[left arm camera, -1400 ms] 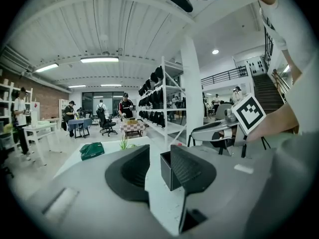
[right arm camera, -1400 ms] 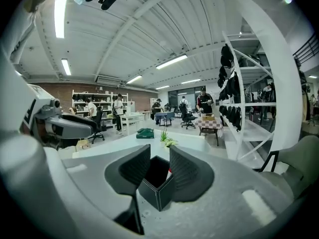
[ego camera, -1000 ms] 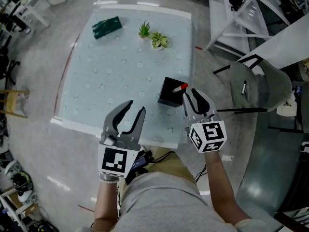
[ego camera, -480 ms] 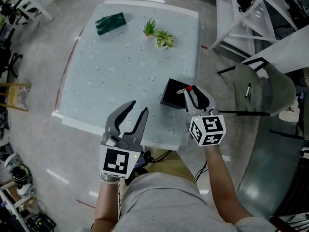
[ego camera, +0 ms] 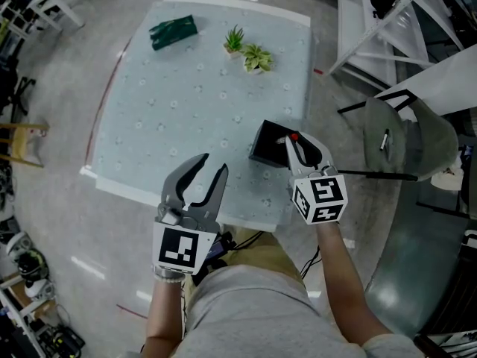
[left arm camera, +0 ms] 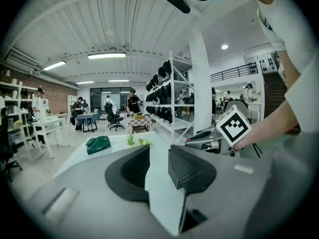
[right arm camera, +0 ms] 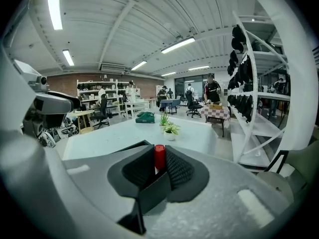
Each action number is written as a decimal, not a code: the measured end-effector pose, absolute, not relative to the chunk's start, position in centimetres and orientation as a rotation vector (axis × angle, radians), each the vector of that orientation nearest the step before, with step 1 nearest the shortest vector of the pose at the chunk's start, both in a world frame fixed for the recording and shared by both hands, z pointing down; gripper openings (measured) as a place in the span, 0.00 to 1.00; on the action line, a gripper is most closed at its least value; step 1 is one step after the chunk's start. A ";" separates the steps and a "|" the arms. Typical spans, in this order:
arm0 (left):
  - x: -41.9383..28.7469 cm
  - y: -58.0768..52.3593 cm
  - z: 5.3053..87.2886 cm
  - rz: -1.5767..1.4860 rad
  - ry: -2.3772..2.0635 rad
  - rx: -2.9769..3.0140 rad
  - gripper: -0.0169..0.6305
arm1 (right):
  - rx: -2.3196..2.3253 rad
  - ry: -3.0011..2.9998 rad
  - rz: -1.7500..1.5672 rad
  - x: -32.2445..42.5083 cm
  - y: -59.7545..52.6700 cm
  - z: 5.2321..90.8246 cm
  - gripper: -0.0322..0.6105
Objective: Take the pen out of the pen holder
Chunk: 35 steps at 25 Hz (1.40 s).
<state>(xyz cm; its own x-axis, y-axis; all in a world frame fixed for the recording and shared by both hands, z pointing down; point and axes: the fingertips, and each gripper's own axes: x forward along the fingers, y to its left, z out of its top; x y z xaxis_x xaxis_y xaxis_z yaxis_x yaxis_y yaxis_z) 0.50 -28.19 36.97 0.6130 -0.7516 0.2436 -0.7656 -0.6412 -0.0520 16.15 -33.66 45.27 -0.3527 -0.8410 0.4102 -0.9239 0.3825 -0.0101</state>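
Note:
A black box-shaped pen holder [ego camera: 267, 145] stands near the table's [ego camera: 186, 103] right front edge. A pen with a red cap [ego camera: 294, 136] sticks up out of it. My right gripper [ego camera: 298, 142] reaches over the holder, and its jaws have just been closing, with the red cap between them. In the right gripper view the pen [right arm camera: 159, 157] sits between both pads, which touch it above the holder's edge [right arm camera: 149, 193]. My left gripper [ego camera: 212, 168] hangs open over the table's front edge with nothing in it, as the left gripper view [left arm camera: 158, 156] also shows.
A green pouch [ego camera: 173, 32] lies at the far left of the table and two small potted plants [ego camera: 250, 51] stand at the far side. A grey chair [ego camera: 402, 136] and white shelf frames [ego camera: 387, 21] stand to the right of the table.
My right gripper has come down and forward around the pen's red cap and its jaws have narrowed on it. The left gripper has stayed in place.

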 end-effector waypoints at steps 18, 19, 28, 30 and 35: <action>0.7 -27.4 34.7 0.312 -1.293 2.837 0.19 | 1.649 -2.431 0.237 15.7 -31.6 38.5 0.15; 0.8 -27.3 34.5 0.306 -1.290 2.845 0.18 | 1.659 -2.437 0.224 15.6 -31.3 37.9 0.15; 1.5 -26.5 32.8 0.275 -1.247 2.907 0.06 | 1.785 -2.450 0.121 16.4 -28.1 33.3 0.15; 1.9 -26.4 32.5 0.266 -1.224 2.926 0.04 | 1.814 -2.438 0.102 16.8 -27.2 32.7 0.15; 3.4 -25.6 31.9 0.248 -1.133 2.997 0.03 | 1.894 -2.386 0.076 18.1 -25.1 31.9 0.15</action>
<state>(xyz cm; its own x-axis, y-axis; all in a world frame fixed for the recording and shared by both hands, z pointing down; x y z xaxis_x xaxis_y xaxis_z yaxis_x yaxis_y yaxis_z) 3.44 -25.61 31.88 0.7396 -0.6626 0.1183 -0.6515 -0.7489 -0.1213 18.13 -25.12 31.91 -0.2245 -0.9688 0.1052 -0.9735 0.2277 0.0196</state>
